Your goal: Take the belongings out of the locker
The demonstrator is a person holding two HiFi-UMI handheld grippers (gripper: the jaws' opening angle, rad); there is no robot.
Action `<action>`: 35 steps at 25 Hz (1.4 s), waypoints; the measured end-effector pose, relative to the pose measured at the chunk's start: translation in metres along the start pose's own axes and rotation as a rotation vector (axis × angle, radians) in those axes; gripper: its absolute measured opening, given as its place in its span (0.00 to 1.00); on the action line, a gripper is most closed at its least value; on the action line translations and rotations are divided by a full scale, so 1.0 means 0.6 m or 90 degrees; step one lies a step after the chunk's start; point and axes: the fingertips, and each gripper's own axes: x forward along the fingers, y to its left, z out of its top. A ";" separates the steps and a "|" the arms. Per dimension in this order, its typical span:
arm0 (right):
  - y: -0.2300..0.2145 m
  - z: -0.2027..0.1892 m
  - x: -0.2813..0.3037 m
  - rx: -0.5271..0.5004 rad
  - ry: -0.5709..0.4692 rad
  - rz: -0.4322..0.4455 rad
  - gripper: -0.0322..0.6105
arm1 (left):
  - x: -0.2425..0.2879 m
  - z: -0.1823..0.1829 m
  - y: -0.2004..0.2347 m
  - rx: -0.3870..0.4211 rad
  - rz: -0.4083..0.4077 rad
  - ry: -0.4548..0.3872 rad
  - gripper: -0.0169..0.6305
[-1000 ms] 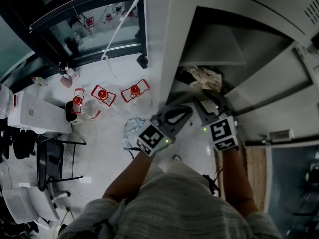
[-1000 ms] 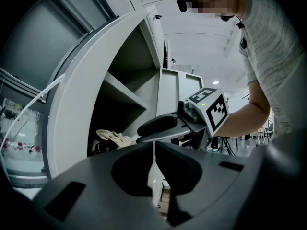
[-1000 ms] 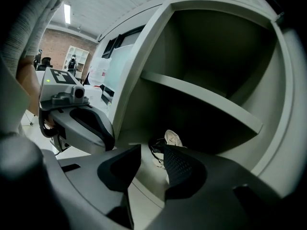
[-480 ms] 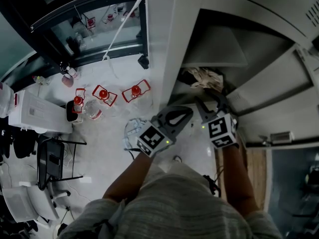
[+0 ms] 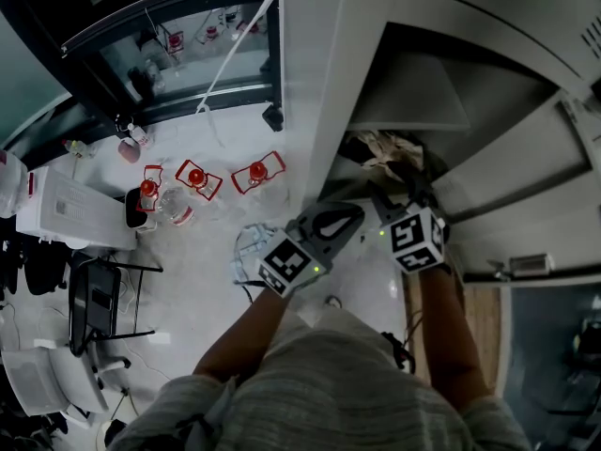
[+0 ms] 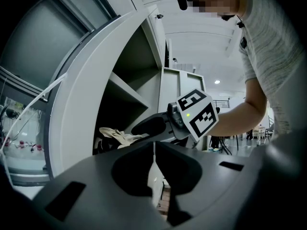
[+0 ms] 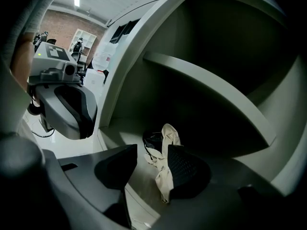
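The open grey locker [image 5: 413,83] holds a crumpled beige cloth [image 5: 385,146] on its floor, with a dark bundle [image 7: 152,140] behind it. My right gripper [image 5: 399,178] reaches into the locker mouth, angled down over the cloth. In the right gripper view its jaws have just been opening. The right gripper [image 7: 152,150] stands open, with the beige cloth [image 7: 163,169] lying in the gap, against the right jaw and apart from the left one. My left gripper [image 5: 352,212] hangs level outside the locker, to the left of the right one. The left gripper [image 6: 154,145] is shut on nothing.
A shelf [image 7: 206,75] crosses the locker above the cloth. The locker's side wall [image 5: 319,83] stands left of the opening. On the white floor to the left are red-framed items [image 5: 254,172], a white box [image 5: 66,216] and a black chair [image 5: 94,308].
My right gripper has edged further into the locker and down toward the cloth, rolling a little, and its jaws stand wider. The left gripper has stayed put.
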 end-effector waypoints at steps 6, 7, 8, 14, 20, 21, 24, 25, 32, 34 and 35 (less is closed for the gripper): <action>0.004 -0.009 0.017 -0.006 0.008 0.014 0.38 | -0.001 -0.004 0.001 -0.004 0.002 0.002 0.03; 0.003 -0.008 0.019 -0.010 0.011 0.013 0.38 | -0.002 -0.005 0.002 -0.004 0.002 0.003 0.03; 0.002 -0.007 0.021 -0.014 0.014 0.013 0.39 | -0.003 -0.005 0.003 -0.004 0.004 0.003 0.03; -0.006 -0.007 0.037 -0.027 0.012 0.013 0.45 | -0.006 -0.005 0.005 -0.004 0.008 0.005 0.03; -0.016 -0.005 0.048 -0.044 0.015 0.006 0.47 | -0.012 -0.008 0.010 -0.002 0.014 0.011 0.03; -0.017 -0.006 0.050 -0.046 0.014 0.004 0.48 | -0.012 -0.008 0.010 -0.002 0.015 0.012 0.03; -0.024 -0.008 0.057 -0.047 0.013 -0.002 0.48 | -0.016 -0.011 0.010 -0.001 0.016 0.018 0.03; -0.027 -0.007 0.058 -0.049 0.011 -0.003 0.48 | -0.017 -0.012 0.010 0.000 0.017 0.020 0.03; -0.040 -0.015 0.076 -0.067 0.029 0.006 0.53 | -0.017 -0.013 0.010 0.004 0.020 0.031 0.03; -0.040 -0.018 0.082 -0.076 0.039 0.010 0.55 | -0.018 -0.014 0.011 0.005 0.023 0.034 0.03; -0.040 -0.018 0.084 -0.080 0.041 0.012 0.55 | -0.019 -0.014 0.011 0.006 0.025 0.036 0.03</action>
